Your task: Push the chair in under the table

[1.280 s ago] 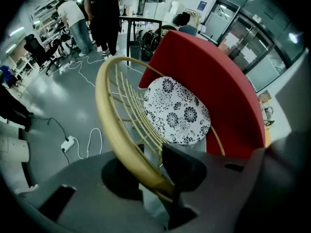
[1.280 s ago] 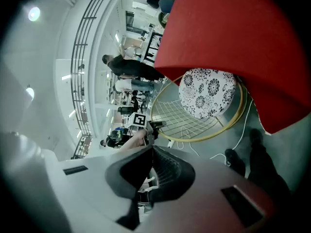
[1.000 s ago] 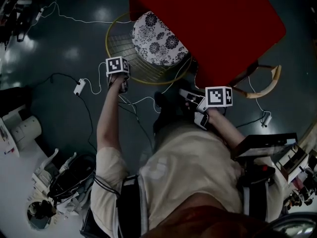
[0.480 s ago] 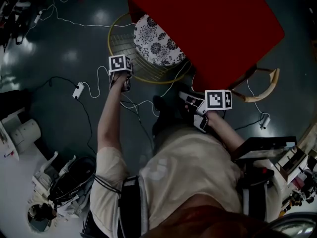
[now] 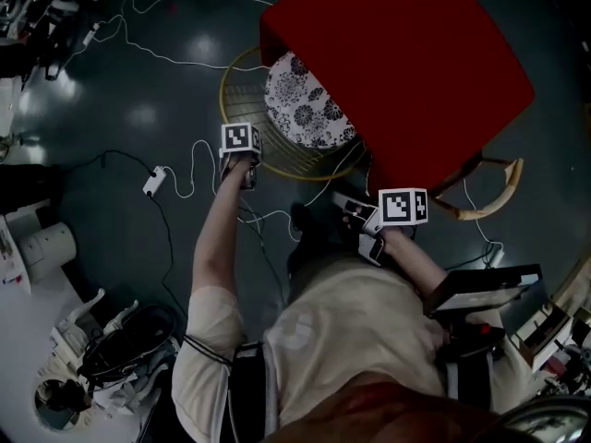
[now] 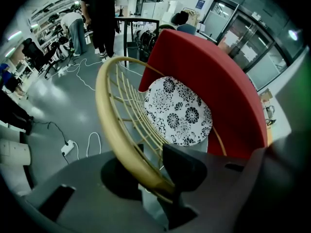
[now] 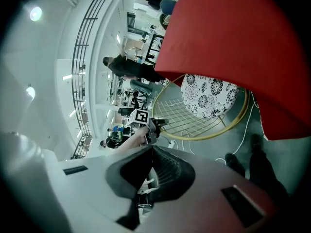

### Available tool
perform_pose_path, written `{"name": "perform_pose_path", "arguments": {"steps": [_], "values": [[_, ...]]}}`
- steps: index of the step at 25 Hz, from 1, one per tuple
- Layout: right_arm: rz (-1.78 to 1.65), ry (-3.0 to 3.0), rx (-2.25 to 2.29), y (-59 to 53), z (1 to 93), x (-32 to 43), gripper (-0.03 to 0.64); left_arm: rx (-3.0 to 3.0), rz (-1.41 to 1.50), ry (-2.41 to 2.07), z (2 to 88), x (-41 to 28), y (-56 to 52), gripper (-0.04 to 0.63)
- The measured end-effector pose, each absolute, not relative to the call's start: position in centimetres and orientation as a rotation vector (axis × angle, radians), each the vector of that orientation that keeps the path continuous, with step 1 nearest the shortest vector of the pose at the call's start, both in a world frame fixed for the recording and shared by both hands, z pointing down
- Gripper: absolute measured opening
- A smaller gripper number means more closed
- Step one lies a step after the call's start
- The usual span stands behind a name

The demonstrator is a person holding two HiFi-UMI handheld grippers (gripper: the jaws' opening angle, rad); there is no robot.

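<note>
Left gripper (image 6: 153,174): jaws clenched on the chair's (image 5: 305,113) gold rim (image 6: 114,125), which runs between them.
Right gripper (image 7: 146,178): jaws pressed together, nothing between them; apart from the chair, beside the red table's (image 5: 406,53) near corner.
Chair: on the floor, floral cushion (image 6: 177,113) partly under the red table.

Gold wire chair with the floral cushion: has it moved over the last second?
Yes, slightly: the gold wire chair has slid right, toward the red table, away from the white power strip on the floor.
</note>
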State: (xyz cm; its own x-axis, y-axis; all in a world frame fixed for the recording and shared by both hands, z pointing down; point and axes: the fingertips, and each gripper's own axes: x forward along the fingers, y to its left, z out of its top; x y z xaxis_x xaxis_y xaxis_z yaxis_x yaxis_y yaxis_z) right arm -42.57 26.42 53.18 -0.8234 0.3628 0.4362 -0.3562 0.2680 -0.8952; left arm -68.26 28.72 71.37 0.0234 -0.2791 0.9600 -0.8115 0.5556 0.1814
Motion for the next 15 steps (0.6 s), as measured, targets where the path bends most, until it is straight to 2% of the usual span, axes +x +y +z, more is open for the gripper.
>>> {"name": "perform_pose_path", "arguments": {"steps": [3, 7, 9, 15], "values": [[1.574, -2.018, -0.063, 26.3, 52.5, -43.3, 0.011, 0.959, 0.485, -1.573, 72.1, -68.4, 28.6, 0.122], [1.549, -2.089, -0.133, 25.3, 50.5, -43.2, 0.011, 0.922, 0.274, -1.641, 71.6, -67.7, 28.6, 0.137], [1.553, -2.113, -0.148, 24.8, 49.3, -43.0, 0.011, 0.917, 0.265, -1.680, 69.9, -67.8, 29.0, 0.181], [1.574, -2.126, -0.191, 24.8, 47.8, -43.3, 0.011, 1.019, 0.221, -1.884, 60.6, -69.1, 29.8, 0.189]]}}
